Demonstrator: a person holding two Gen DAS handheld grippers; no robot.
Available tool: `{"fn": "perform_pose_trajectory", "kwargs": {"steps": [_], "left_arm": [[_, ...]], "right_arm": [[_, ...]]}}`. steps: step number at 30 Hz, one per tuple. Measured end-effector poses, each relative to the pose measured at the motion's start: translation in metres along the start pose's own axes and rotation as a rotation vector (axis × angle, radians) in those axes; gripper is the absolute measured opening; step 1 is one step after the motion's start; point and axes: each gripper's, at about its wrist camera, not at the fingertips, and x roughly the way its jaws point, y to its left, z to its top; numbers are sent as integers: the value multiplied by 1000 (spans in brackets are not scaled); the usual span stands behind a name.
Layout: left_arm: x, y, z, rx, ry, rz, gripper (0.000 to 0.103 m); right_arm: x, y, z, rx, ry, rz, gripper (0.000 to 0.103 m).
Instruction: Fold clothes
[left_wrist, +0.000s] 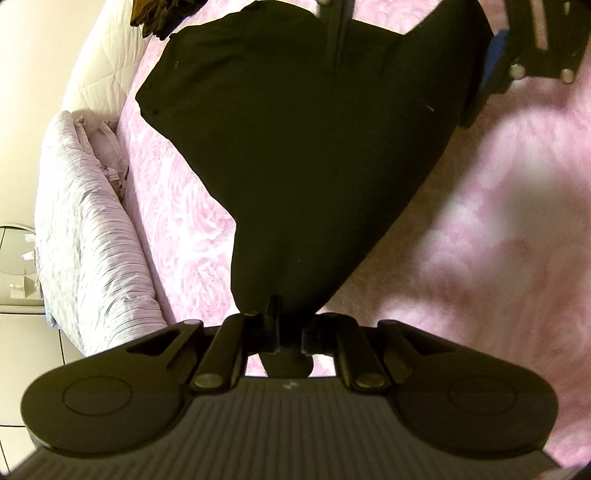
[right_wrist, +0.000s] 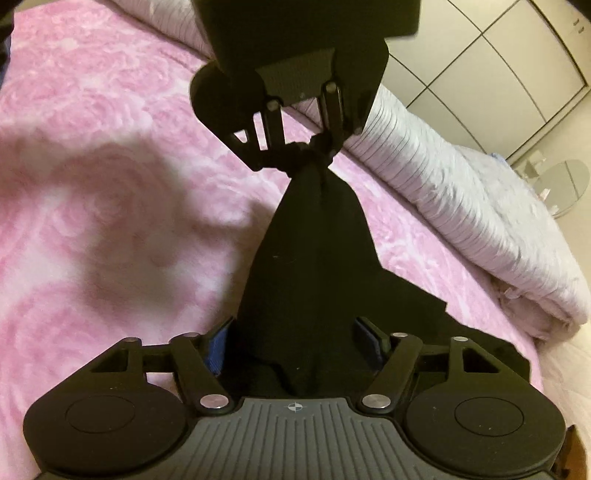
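Note:
A black garment (left_wrist: 295, 147) hangs stretched above the pink bedspread (left_wrist: 480, 258). My left gripper (left_wrist: 280, 321) is shut on one bunched corner of it, and the cloth fans out wide from there. In the right wrist view the same grip shows from the far side, the left gripper (right_wrist: 306, 155) pinching the garment (right_wrist: 314, 266) into a narrow tip. My right gripper (right_wrist: 295, 343) stands open. The cloth passes between its blue pads (right_wrist: 218, 350) without being pressed. From the left wrist view the right gripper (left_wrist: 402, 96) straddles the garment's far end.
A rolled lilac striped duvet (right_wrist: 461, 206) lies along the bed's edge, also seen as the duvet (left_wrist: 85, 240). A dark pile of clothes (left_wrist: 159, 18) sits at the far end. White wardrobe doors (right_wrist: 498, 74) and a small round glass table (right_wrist: 565, 184) stand beyond the bed.

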Motion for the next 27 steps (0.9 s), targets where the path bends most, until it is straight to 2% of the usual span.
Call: {"fn": "perform_pose_trajectory", "kwargs": {"steps": [1, 2, 8, 12, 15, 17, 21, 27], "left_arm": [[-3, 0, 1, -5, 1, 4, 8], [-7, 1, 1, -12, 1, 8, 8], [-61, -5, -5, -53, 10, 43, 8], [-113, -14, -11, -55, 42, 15, 8], [-152, -21, -16, -29, 81, -24, 8], [-169, -15, -15, -30, 106, -41, 8], [-174, 27, 8, -68, 125, -46, 8], [-129, 133, 87, -78, 107, -18, 8]], "right_arm": [[0, -1, 0, -2, 3, 14, 15], [0, -2, -1, -3, 6, 29, 12], [-48, -3, 16, -22, -42, 112, 9], [-91, 14, 31, -20, -86, 197, 9], [-120, 17, 43, 48, -116, 292, 9], [-133, 4, 48, 124, -133, 362, 9], [-135, -64, 37, 323, -145, 483, 9], [-118, -220, -18, 569, -149, 540, 8]]}}
